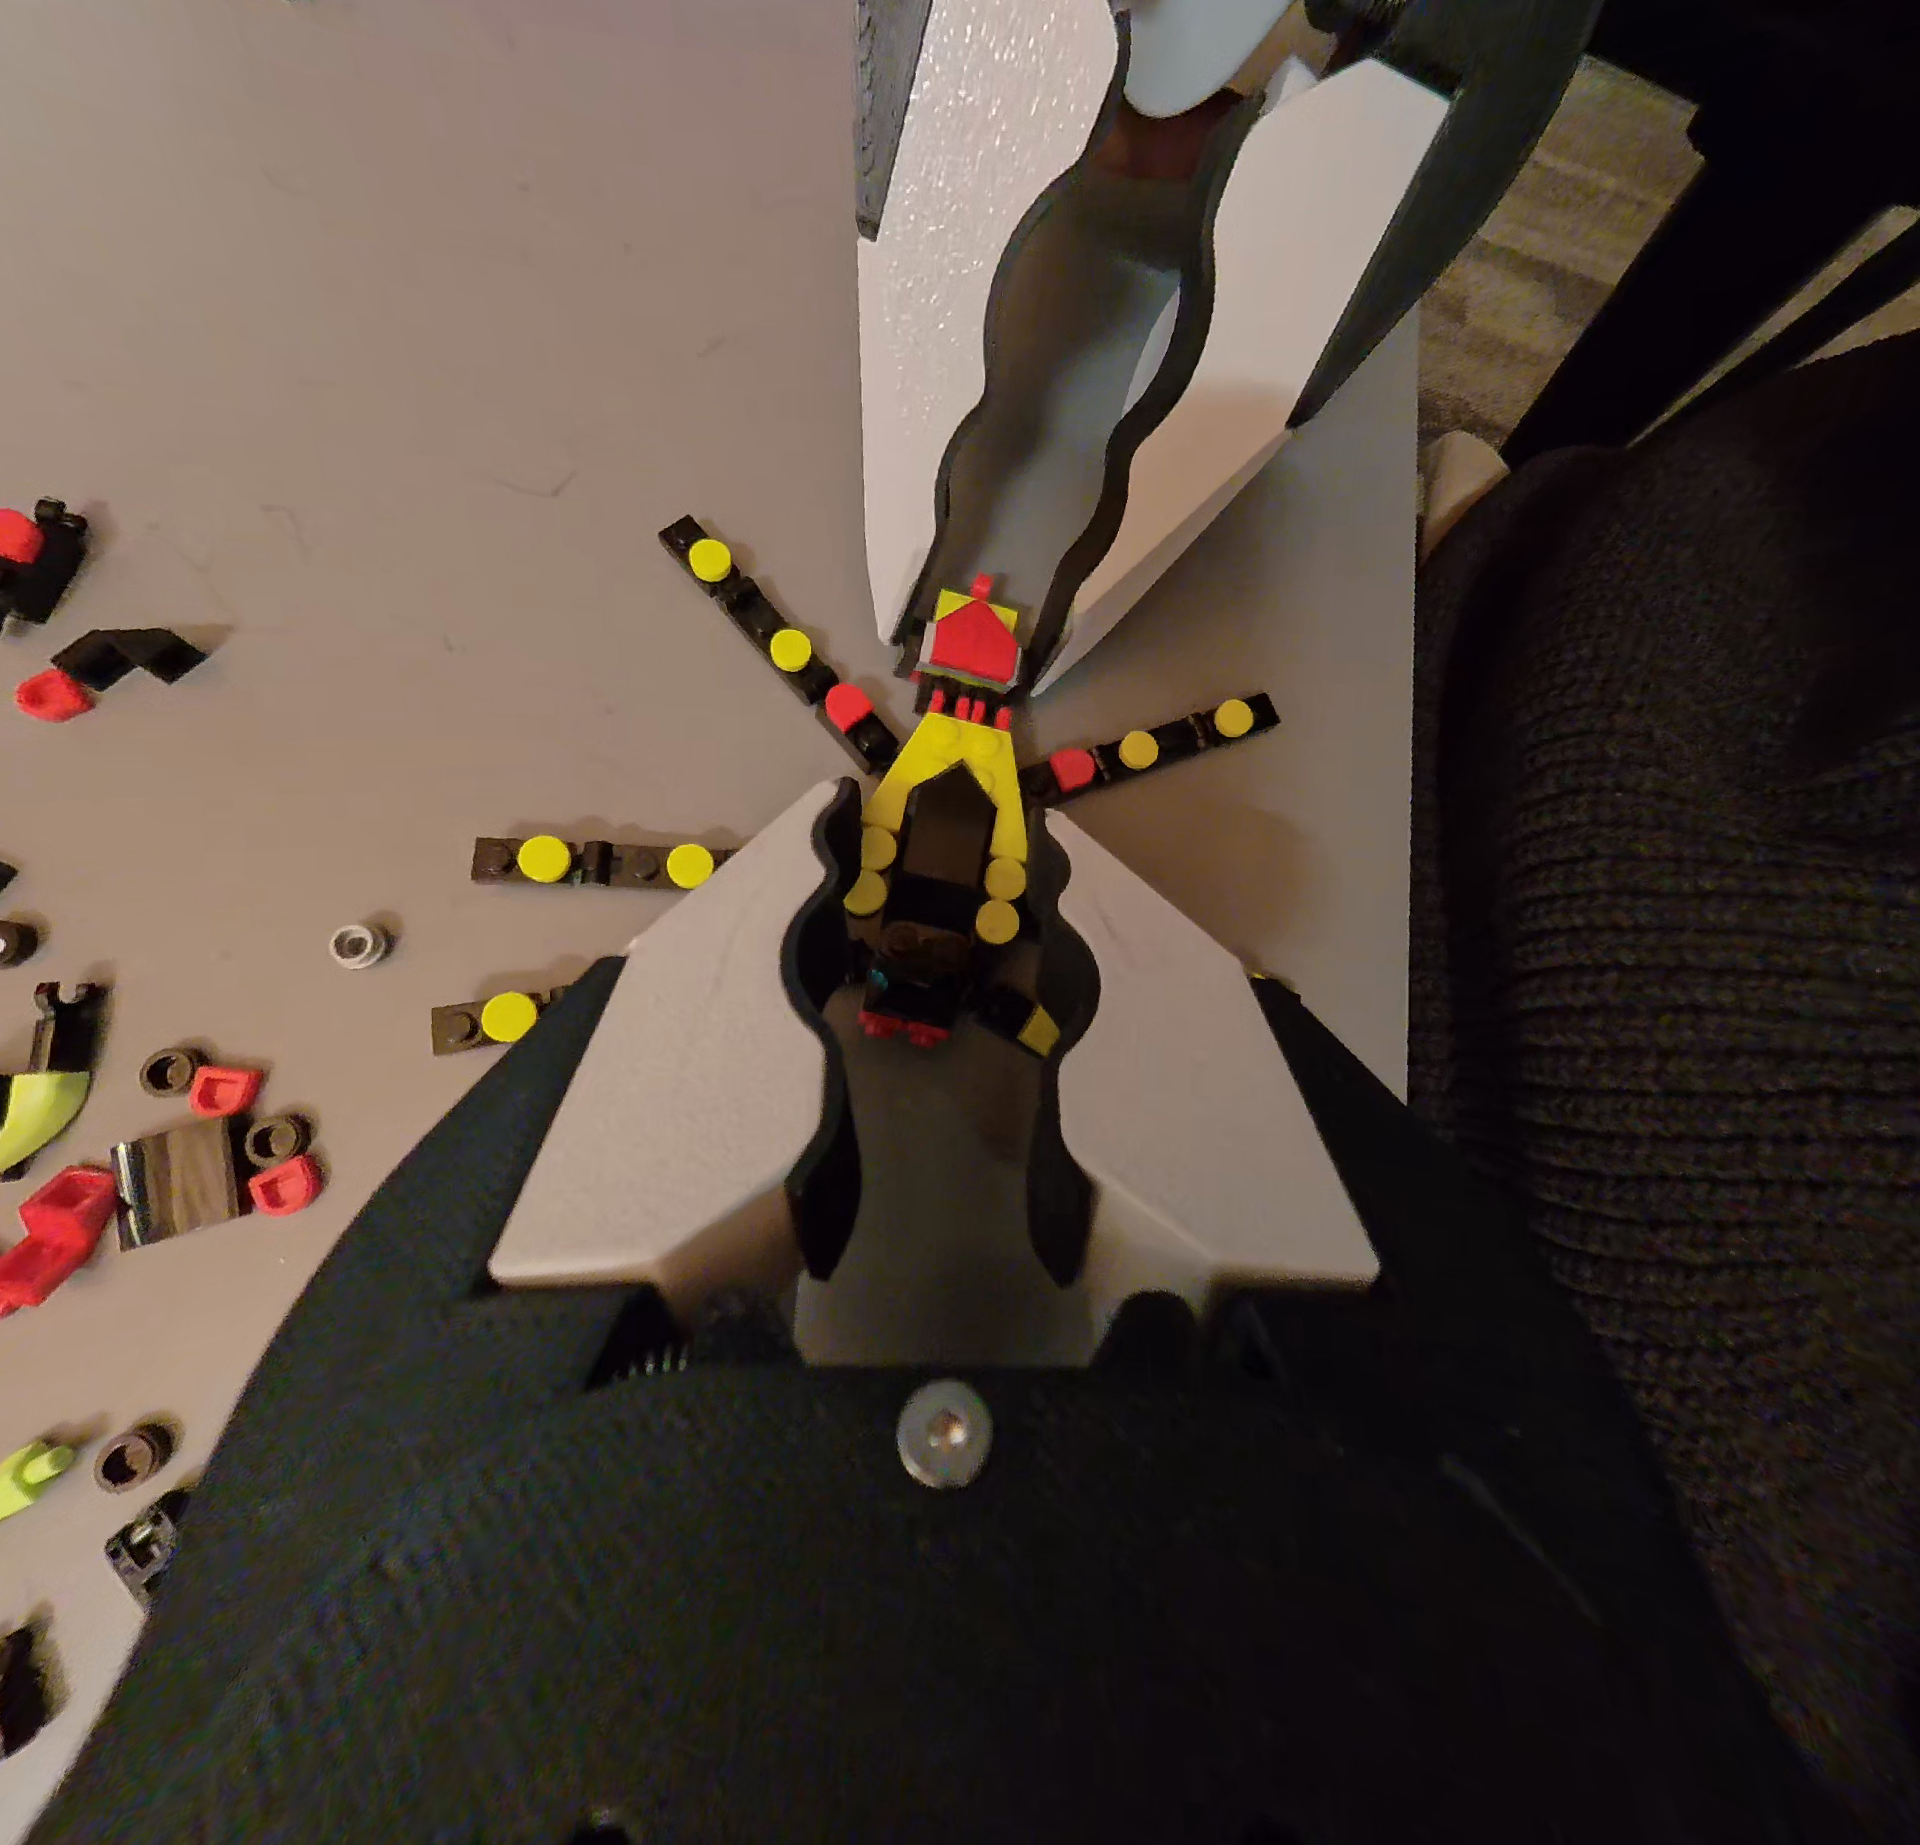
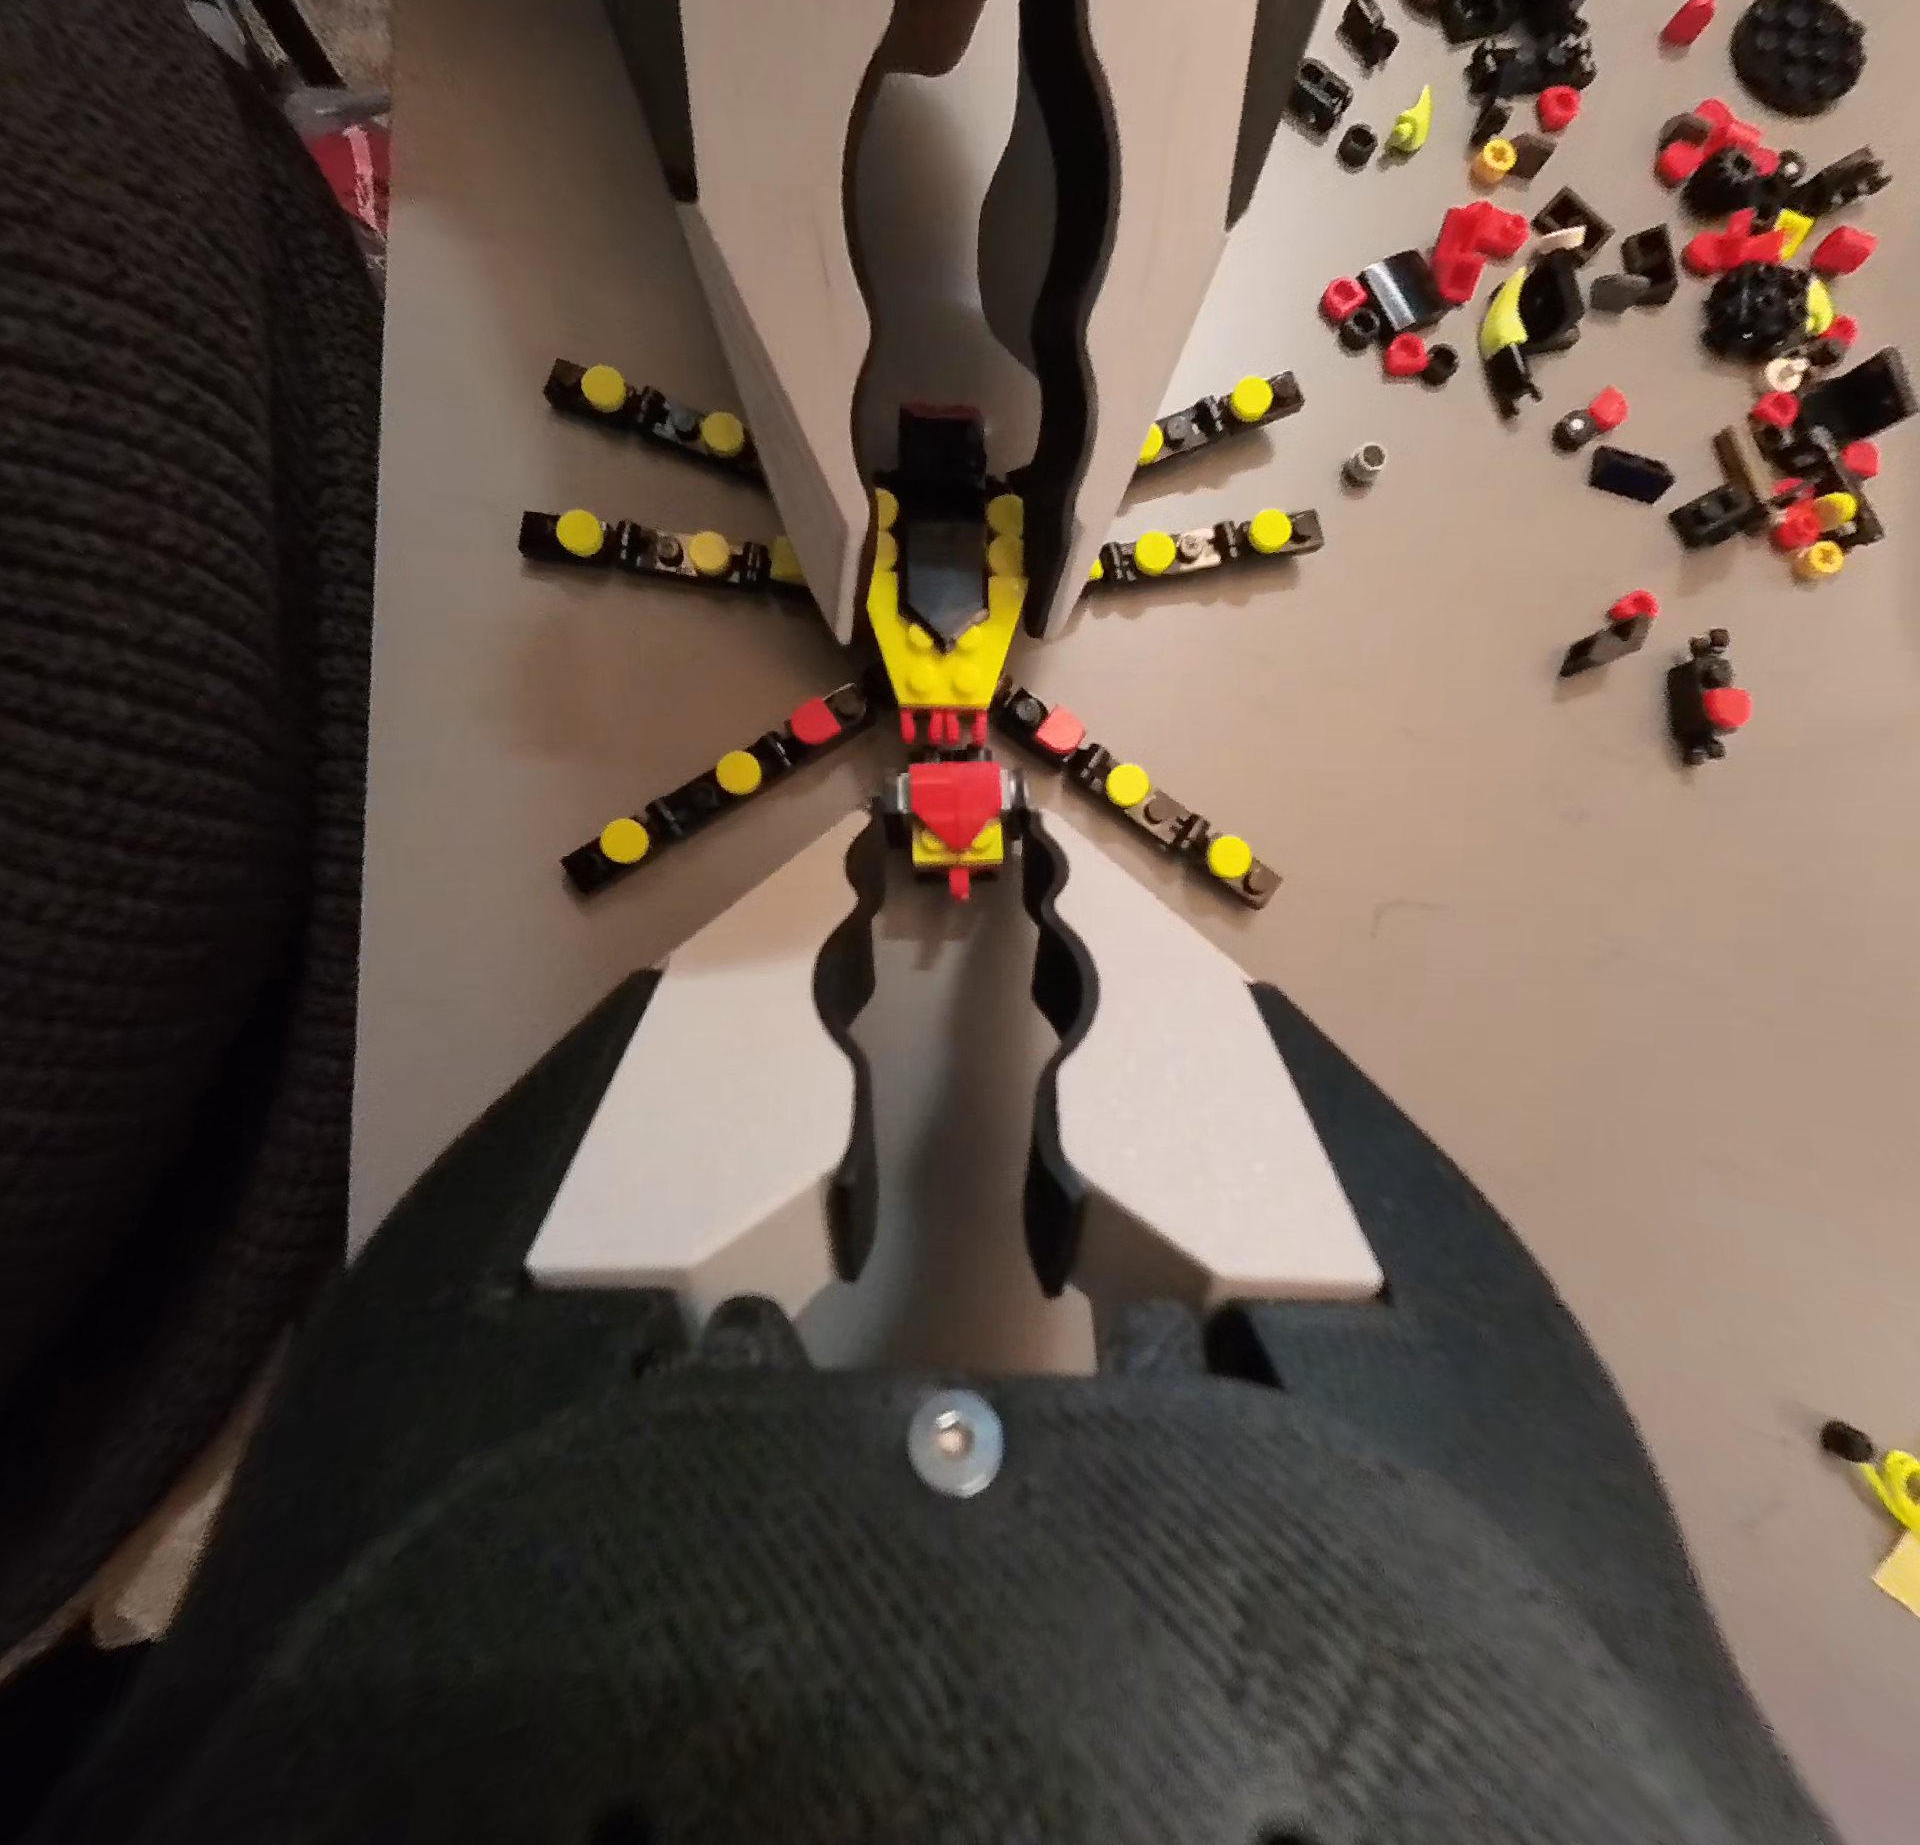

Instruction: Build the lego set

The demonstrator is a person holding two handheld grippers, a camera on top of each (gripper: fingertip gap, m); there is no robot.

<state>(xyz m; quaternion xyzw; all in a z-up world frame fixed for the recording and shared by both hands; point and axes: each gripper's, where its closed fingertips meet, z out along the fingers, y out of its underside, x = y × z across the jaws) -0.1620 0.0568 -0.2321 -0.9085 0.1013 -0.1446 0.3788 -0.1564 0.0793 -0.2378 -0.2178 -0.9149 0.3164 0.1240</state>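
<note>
A lego spider lies on the grey table (image 1: 416, 289). It has a yellow and black body (image 1: 966, 751), a red and yellow head (image 1: 971, 637) and black legs (image 1: 790, 647) with yellow and red studs. My left gripper (image 1: 940, 829) is shut on the body from both sides. My right gripper (image 2: 951, 839) faces it and is shut on the head (image 2: 951, 793). In the right wrist view the body (image 2: 940, 673) sits between the left gripper's fingers (image 2: 1060, 507). The right gripper also shows in the left wrist view (image 1: 971, 663).
Loose red, black and yellow lego pieces (image 2: 1662, 268) lie spread on the table, also seen at the left wrist view's left edge (image 1: 177, 1151). A small grey round piece (image 1: 361, 945) lies near the legs. A person's dark knitted clothing (image 1: 1662, 964) is by the table edge (image 2: 369, 756). Both grippers' tips are close together, under 4 cm apart.
</note>
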